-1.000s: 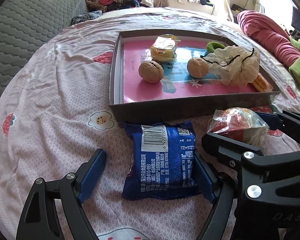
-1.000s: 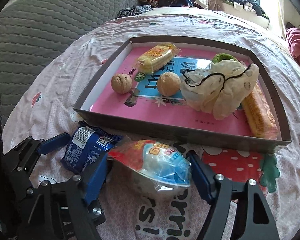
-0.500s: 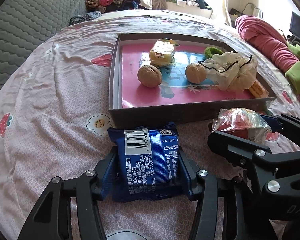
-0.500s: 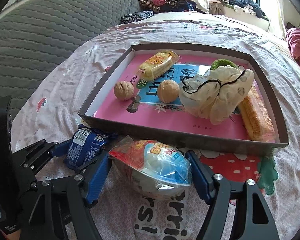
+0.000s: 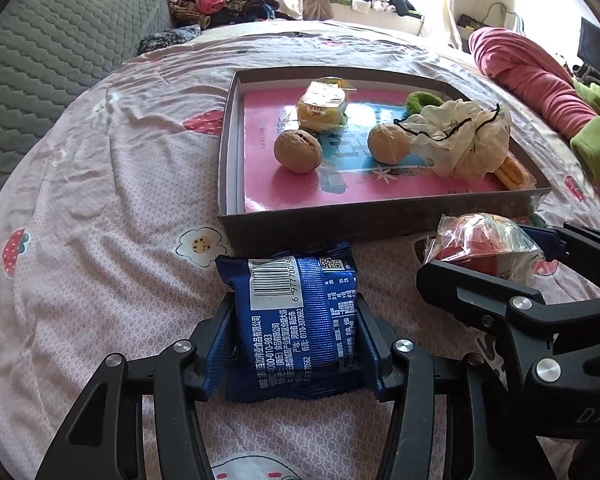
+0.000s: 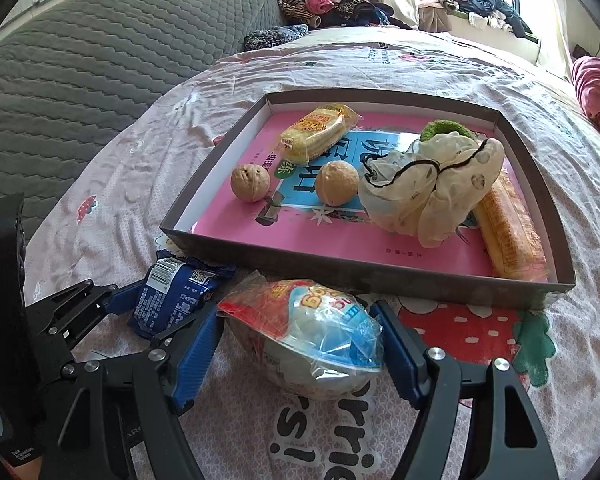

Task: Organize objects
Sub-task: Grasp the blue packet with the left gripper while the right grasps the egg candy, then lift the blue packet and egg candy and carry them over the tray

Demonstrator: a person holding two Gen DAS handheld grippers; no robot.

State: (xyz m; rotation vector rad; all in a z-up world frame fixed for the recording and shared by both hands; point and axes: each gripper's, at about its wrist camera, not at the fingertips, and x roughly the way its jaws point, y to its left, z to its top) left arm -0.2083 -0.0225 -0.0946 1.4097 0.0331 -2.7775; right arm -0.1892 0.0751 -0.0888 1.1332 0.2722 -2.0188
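Observation:
A blue snack packet (image 5: pixel 300 312) lies on the pink bedspread just in front of the grey tray (image 5: pixel 340 222). My left gripper (image 5: pixel 296 344) is shut on it, a blue pad pressing each side. To its right sits a clear-wrapped red and blue snack cup (image 6: pixel 304 328), with my right gripper (image 6: pixel 300 350) shut on it, both pads against the wrapper. That cup (image 5: pixel 484 240) and the right gripper's black finger show at the right of the left wrist view. The tray (image 6: pixel 340 266) holds two walnuts (image 6: pixel 250 182) (image 6: pixel 337 182), a yellow cake pack (image 6: pixel 318 132) and a cream cloth pouch (image 6: pixel 432 184).
An orange wrapped bar (image 6: pixel 508 232) and a green fuzzy item (image 6: pixel 444 126) also lie in the tray, on a pink book. A grey quilted headboard (image 6: pixel 80 60) rises on the left. A pink blanket roll (image 5: pixel 532 76) lies right, and piled clothes (image 6: pixel 328 4) sit behind the bed.
The left jaws went from wide apart to closed on the blue packet. The right gripper and the wrapped cup have stayed as they were.

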